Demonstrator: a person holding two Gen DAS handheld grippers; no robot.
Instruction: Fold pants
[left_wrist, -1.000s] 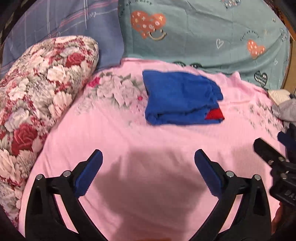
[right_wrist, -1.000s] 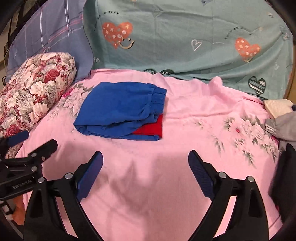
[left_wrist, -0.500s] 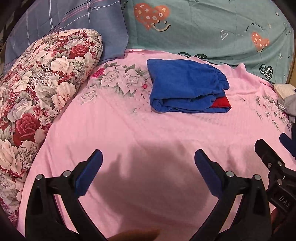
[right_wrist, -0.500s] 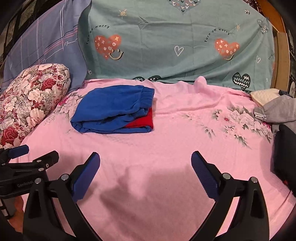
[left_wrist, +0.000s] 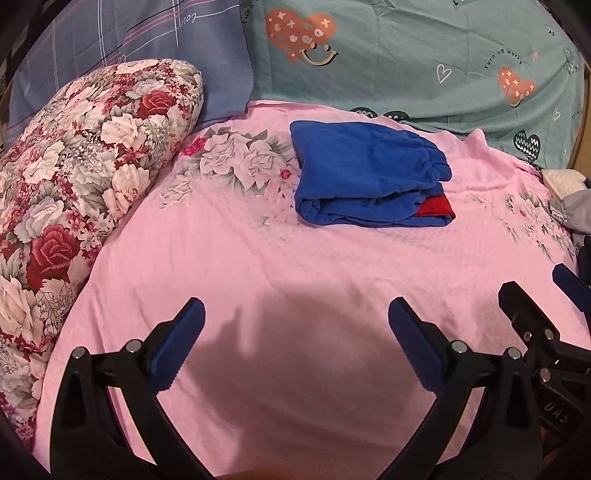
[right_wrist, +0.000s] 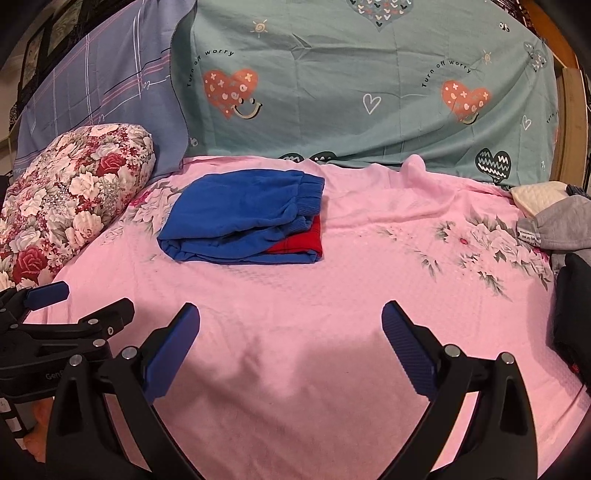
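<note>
1. The folded bright-blue fleece pants (left_wrist: 364, 173) are lying as a compact bundle on the pink floral bedsheet (left_wrist: 295, 280), toward its far side, just short of the teal heart-print cloth (right_wrist: 369, 92) hanging behind the bed.
2. Their elastic waistband is facing right, and a red patch is peeking out from between the layers at the bundle's near right corner.
3. The left gripper (left_wrist: 295, 339) is hovering low over bare sheet with its blue-padded jaws standing wide apart, holding nothing and sitting well short of the bundle.
4. The right gripper (right_wrist: 291, 339) is doing the same beside it, jaws spread and empty, with the pants ahead and slightly to its left.
5. Judging by the layout, the folding is looking essentially finished: the layers are stacking neatly and no leg is trailing loose.
6. What may be remaining is small, perhaps tucking the red patch in or squaring the near edge.
7. The red-and-white rose-print bolster pillow (left_wrist: 77, 192) is lying along the left edge of the bed, apart from the pants.
8. A loose grey garment (right_wrist: 561, 225) is sitting at the right edge, untouched.
</note>
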